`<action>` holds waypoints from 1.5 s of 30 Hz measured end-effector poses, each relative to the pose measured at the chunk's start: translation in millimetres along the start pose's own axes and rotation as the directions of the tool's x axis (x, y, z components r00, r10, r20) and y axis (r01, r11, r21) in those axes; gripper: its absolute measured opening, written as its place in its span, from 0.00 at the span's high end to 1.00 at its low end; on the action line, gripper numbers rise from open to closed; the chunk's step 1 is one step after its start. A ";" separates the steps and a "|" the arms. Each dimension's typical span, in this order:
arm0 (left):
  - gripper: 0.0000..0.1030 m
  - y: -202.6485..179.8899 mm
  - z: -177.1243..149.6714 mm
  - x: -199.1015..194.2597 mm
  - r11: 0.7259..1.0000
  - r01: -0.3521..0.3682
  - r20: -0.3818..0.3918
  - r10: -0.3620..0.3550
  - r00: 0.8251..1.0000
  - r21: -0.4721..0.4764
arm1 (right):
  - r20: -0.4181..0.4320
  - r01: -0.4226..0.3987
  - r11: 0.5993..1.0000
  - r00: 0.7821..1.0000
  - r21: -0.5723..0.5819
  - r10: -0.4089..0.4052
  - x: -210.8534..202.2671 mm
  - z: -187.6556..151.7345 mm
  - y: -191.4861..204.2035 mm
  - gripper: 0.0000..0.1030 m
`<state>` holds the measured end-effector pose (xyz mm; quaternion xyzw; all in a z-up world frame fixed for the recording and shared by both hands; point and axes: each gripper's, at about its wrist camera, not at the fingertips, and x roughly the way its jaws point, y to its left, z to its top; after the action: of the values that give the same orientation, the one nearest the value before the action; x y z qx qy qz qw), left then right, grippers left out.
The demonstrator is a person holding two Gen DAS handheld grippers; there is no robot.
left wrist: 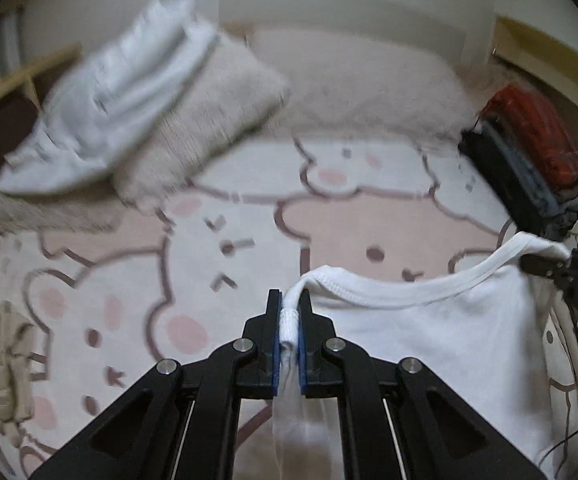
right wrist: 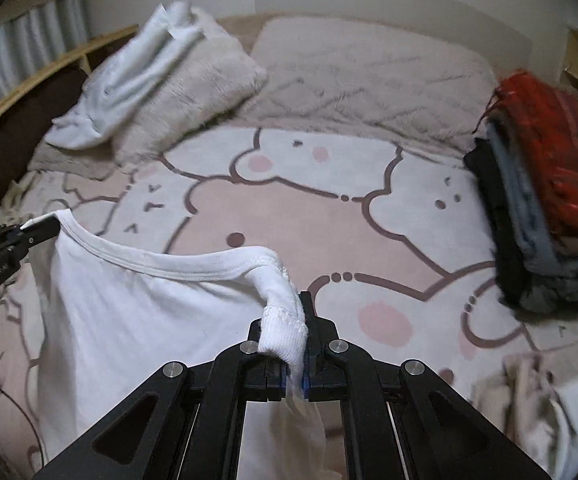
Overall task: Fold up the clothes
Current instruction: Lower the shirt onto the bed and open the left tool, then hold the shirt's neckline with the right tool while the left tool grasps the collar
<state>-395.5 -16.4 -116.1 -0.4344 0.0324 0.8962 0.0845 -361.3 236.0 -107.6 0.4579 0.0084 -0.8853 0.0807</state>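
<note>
A white top [left wrist: 429, 340] hangs stretched between my two grippers above the bed, its neckline sagging in a curve. My left gripper [left wrist: 291, 300] is shut on one shoulder of it, with ribbed white fabric bunched between the blue pads. The right gripper [left wrist: 533, 264] shows at the right edge, clamping the other shoulder. In the right wrist view the white top [right wrist: 137, 320] spreads to the left, and my right gripper [right wrist: 289, 316] is shut on a rolled shoulder seam that drapes over its left finger. The left gripper [right wrist: 41, 230] holds the far corner.
A bear-print blanket [right wrist: 289, 216] covers the bed. A stack of folded clothes [right wrist: 537, 208] topped by red plaid sits on the right. Another white garment [right wrist: 129, 76] lies on a fluffy pillow [right wrist: 193, 92] at the back left. Crumpled beige cloth [right wrist: 529, 396] lies near the front.
</note>
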 end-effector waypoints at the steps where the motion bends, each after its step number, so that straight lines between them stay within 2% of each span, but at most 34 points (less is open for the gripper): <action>1: 0.93 0.7 -0.5 14.0 1.000 0.006 -0.038 -0.006 0.999 -0.004 | -0.015 -0.002 1.000 1.000 0.003 0.002 7.7 -2.1 0.3 0.94; 2: 0.92 1.5 -1.2 28.0 1.000 0.012 -0.076 -0.012 0.997 -0.009 | -0.031 -0.004 1.000 1.000 0.005 0.004 15.5 -4.1 0.7 0.94; 4: 0.77 4.2 -11.6 44.9 1.000 0.003 -0.127 -0.005 0.992 -0.019 | -0.061 -0.007 1.000 0.998 0.011 0.008 30.9 -8.3 1.3 0.94; 5: 0.59 8.5 -17.9 49.2 0.999 0.002 -0.141 -0.008 0.990 -0.040 | -0.077 -0.009 1.000 0.997 0.014 0.010 38.7 -10.3 1.7 0.91; 6: 0.43 15.7 -24.3 51.1 0.997 0.013 -0.147 -0.024 0.989 -0.071 | -0.092 -0.011 1.000 0.996 0.016 0.012 46.4 -12.4 2.0 0.77; 7: 0.40 20.7 -28.4 50.9 0.996 0.019 -0.149 -0.032 0.988 -0.088 | -0.107 -0.013 1.000 0.994 0.019 0.015 54.1 -14.4 2.4 0.61; 8: 0.39 28.6 -33.0 48.9 0.994 0.015 -0.156 -0.031 0.987 -0.104 | -0.122 -0.014 1.000 0.992 0.022 0.017 61.9 -16.5 2.7 0.29; 9: 0.39 36.5 -37.6 46.9 0.993 0.011 -0.162 -0.030 0.986 -0.119 | -0.137 -0.016 1.000 0.990 0.025 0.019 69.6 -18.6 3.0 0.19; 10: 0.39 44.1 -41.8 42.5 0.991 0.009 -0.163 -0.030 0.986 -0.131 | -0.141 -0.022 0.999 0.990 0.036 0.027 69.8 -19.7 -0.6 0.19; 15: 0.39 83.8 -72.9 9.0 0.987 0.005 -0.156 -0.030 0.987 -0.163 | -0.102 -0.092 0.985 0.989 0.148 0.108 20.1 -23.4 -48.9 0.19; 17: 0.39 95.5 -93.4 -6.1 0.985 0.002 -0.162 -0.031 0.986 -0.174 | -0.107 -0.103 0.979 0.987 0.173 0.123 -1.8 -36.7 -68.4 0.20; 19: 0.39 101.7 -119.3 -20.4 0.984 -0.008 -0.165 -0.022 0.986 -0.178 | -0.118 -0.099 0.978 0.985 0.184 0.122 -21.1 -53.4 -84.2 0.36; 20: 0.39 103.3 -130.6 -25.7 0.984 -0.015 -0.167 -0.015 0.986 -0.179 | -0.144 -0.078 0.980 0.984 0.184 0.105 -24.0 -64.9 -87.8 0.52; 21: 0.40 104.0 -146.2 -31.5 0.983 -0.022 -0.173 -0.010 0.985 -0.182 | -0.178 -0.053 0.980 0.980 0.189 0.087 -24.7 -79.7 -90.7 0.62; 24: 0.44 101.9 -173.8 -39.2 0.976 -0.017 -0.182 -0.023 0.983 -0.219 | -0.244 -0.059 0.965 0.962 0.255 0.123 -20.0 -125.4 -92.3 0.66; 27: 0.44 96.3 -192.7 -44.4 0.965 -0.010 -0.177 -0.037 0.984 -0.262 | -0.260 -0.089 0.945 0.949 0.314 0.176 -10.0 -157.5 -83.5 0.66; 29: 0.44 92.6 -205.3 -47.8 0.957 -0.006 -0.173 -0.046 0.984 -0.290 | -0.257 -0.108 0.928 0.944 0.356 0.209 -1.6 -170.1 -76.7 0.66; 32: 0.44 87.5 -218.4 -51.8 0.946 0.004 -0.166 -0.060 0.984 -0.324 | -0.230 -0.124 0.915 0.947 0.384 0.225 4.2 -176.6 -64.7 0.66; 33: 0.44 86.1 -218.5 -51.8 0.945 0.007 -0.163 -0.063 0.985 -0.326 | -0.229 -0.111 0.927 0.952 0.359 0.203 2.1 -174.8 -60.3 0.74; 35: 0.44 80.9 -219.1 -51.2 0.949 0.007 -0.160 -0.061 0.985 -0.317 | -0.227 -0.084 0.948 0.961 0.307 0.159 -2.0 -171.2 -51.3 0.97; 38: 0.44 78.6 -219.6 -51.1 0.953 0.005 -0.155 -0.054 0.986 -0.303 | -0.219 -0.041 0.973 0.971 0.228 0.092 -8.3 -165.7 -37.9 0.97; 39: 0.44 79.1 -220.0 -51.3 0.953 0.006 -0.152 -0.055 0.987 -0.303 | -0.214 0.003 0.981 0.976 0.195 0.039 -11.3 -163.5 -36.7 0.97; 40: 0.44 79.7 -220.3 -51.5 0.953 0.008 -0.150 -0.056 0.987 -0.303 | -0.210 0.086 0.984 0.976 0.154 -0.052 -14.6 -161.3 -40.6 0.97; 41: 0.44 80.4 -220.6 -50.9 0.952 0.009 -0.149 -0.057 0.987 -0.307 | -0.215 0.145 0.982 0.970 0.122 -0.116 -15.1 -160.5 -45.1 0.97; 43: 0.44 81.8 -221.2 -49.7 0.950 0.010 -0.149 -0.059 0.987 -0.313 | -0.247 0.183 0.977 0.957 0.105 -0.153 -8.7 -162.2 -49.9 0.97; 45: 0.51 82.2 -219.4 -48.7 0.949 0.001 -0.149 -0.051 0.987 -0.316 | -0.282 0.208 0.976 0.942 0.067 -0.181 4.0 -167.0 -46.7 0.97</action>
<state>-211.0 -132.2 -215.3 -0.5113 -0.1103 0.8520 0.0230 -235.4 296.4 -210.6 0.5764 0.0223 -0.8163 -0.0310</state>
